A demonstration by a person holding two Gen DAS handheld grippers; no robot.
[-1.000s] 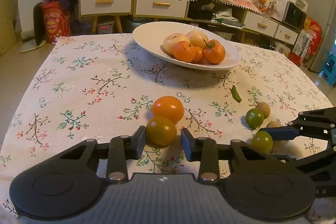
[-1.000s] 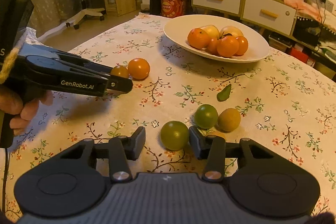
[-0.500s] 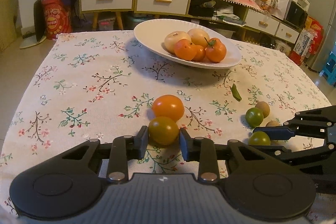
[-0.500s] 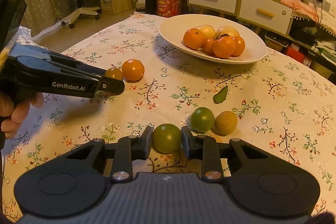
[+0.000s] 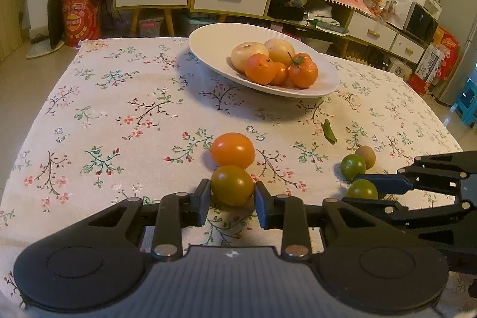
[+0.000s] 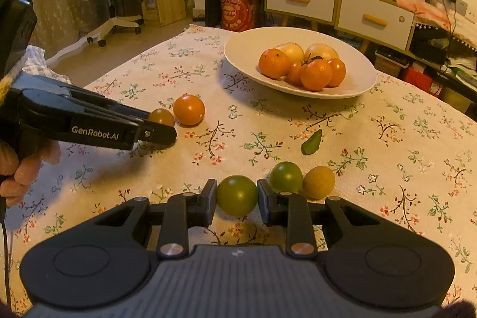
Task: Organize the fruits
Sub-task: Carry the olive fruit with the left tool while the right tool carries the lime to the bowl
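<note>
Olive tomato (image 5: 232,184) pinched between left fingers (image 5: 201,201), green tomato (image 6: 237,195) between right fingers (image 6: 266,201)

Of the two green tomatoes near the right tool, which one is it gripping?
The nearer green tomato, held between the right tool fingers. The other green tomato sits free beside a brownish fruit.

Both the left gripper (image 5: 232,200) and right gripper (image 6: 237,200) sit low, jaws closed to fruit width.

Floral tablecloth (image 5: 125,109), white plate (image 5: 208,49), orange tomato (image 5: 232,150).
</note>
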